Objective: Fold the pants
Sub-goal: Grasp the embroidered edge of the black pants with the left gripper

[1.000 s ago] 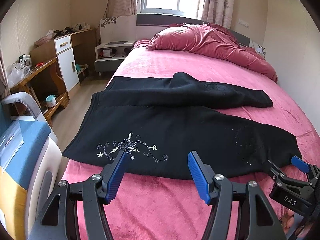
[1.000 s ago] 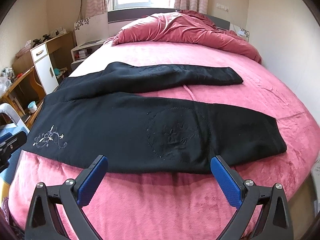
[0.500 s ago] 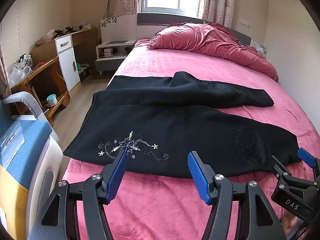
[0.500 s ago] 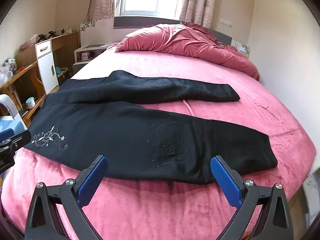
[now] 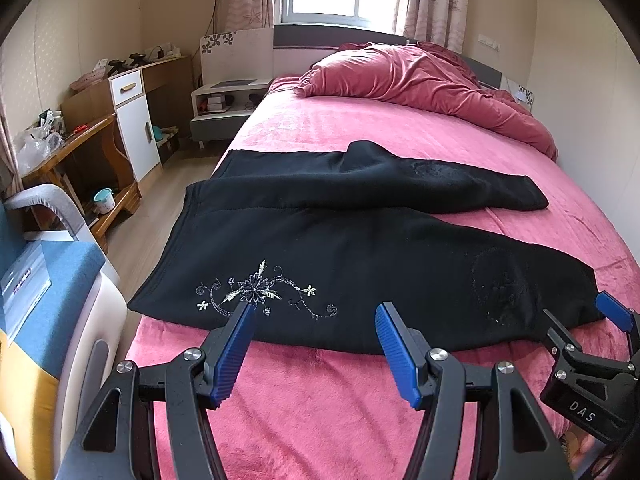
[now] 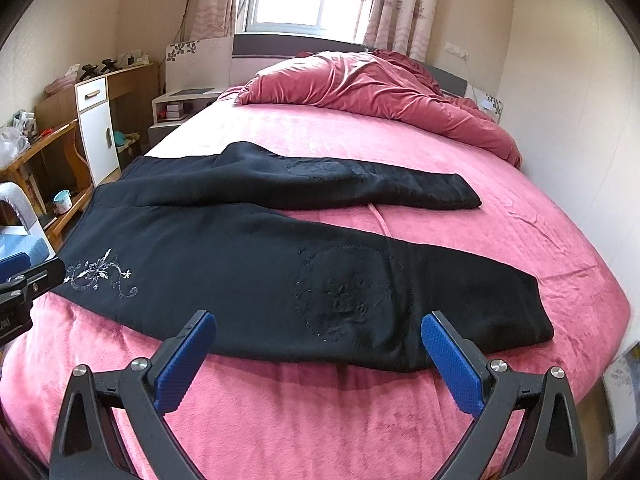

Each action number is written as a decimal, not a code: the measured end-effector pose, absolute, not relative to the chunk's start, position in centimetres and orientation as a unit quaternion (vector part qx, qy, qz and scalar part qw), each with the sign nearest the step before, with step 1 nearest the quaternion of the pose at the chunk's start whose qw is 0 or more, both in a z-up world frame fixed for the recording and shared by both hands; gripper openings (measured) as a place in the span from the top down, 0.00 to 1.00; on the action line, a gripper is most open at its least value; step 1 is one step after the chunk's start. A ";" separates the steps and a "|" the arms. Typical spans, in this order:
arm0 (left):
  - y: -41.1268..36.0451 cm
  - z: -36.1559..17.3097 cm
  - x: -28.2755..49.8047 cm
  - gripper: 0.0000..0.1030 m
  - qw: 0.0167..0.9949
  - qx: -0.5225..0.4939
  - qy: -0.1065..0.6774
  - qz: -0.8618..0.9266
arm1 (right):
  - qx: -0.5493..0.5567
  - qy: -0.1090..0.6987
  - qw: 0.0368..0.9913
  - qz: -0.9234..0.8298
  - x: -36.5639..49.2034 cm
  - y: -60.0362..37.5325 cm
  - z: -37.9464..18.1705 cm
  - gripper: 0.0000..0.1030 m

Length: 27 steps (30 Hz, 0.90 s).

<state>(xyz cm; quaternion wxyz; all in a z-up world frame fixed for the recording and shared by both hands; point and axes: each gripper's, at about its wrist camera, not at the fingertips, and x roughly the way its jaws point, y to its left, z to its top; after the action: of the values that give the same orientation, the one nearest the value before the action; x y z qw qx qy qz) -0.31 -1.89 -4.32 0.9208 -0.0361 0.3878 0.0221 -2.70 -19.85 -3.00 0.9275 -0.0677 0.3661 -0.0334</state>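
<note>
Black pants (image 5: 352, 248) lie spread flat on the pink bed (image 5: 320, 400), waist at the left, both legs running right, the far leg (image 5: 400, 188) angled away. A pale floral embroidery (image 5: 260, 292) marks the near hip. My left gripper (image 5: 316, 344) is open and empty above the bedding, just short of the near edge by the embroidery. My right gripper (image 6: 320, 354) is open wide and empty, short of the near leg (image 6: 360, 280) by its knee motif. The right gripper also shows at the left wrist view's right edge (image 5: 588, 360).
A rumpled maroon duvet (image 5: 420, 80) is heaped at the head of the bed. A wall (image 6: 580, 120) runs along the bed's right side. At the left stand a wooden desk (image 5: 80, 148), a white cabinet (image 5: 136, 128), a nightstand (image 5: 224, 108) and a grey-blue chair (image 5: 48, 260).
The right wrist view has pulled back and tilted up a little, so the pants sit lower and farther. The left gripper has barely moved. Both stay open.
</note>
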 end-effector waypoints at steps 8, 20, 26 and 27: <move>-1.8 -4.6 -0.3 0.38 0.919 -0.037 0.391 0.022 | -0.074 0.370 0.926 -0.033 -2.7 -19.8 -3.3 0.00; 0.0 -7.2 1.0 0.35 0.894 -0.071 0.443 0.019 | -0.007 0.414 0.910 -0.003 -2.1 -21.5 -5.5 0.00; 4.8 -10.1 1.3 0.27 0.869 -0.140 0.474 0.040 | 0.095 0.456 0.885 0.012 -1.7 -24.3 -7.8 0.00; 5.7 -10.5 1.3 0.27 0.864 -0.150 0.478 0.046 | 0.098 0.459 0.883 0.009 -1.7 -24.6 -8.1 0.00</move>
<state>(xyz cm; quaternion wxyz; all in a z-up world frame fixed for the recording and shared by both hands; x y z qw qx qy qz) 1.26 5.69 -10.52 0.8643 -0.1503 0.4778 0.0456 -1.73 -24.63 -8.10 0.8829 0.0979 0.4591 0.0091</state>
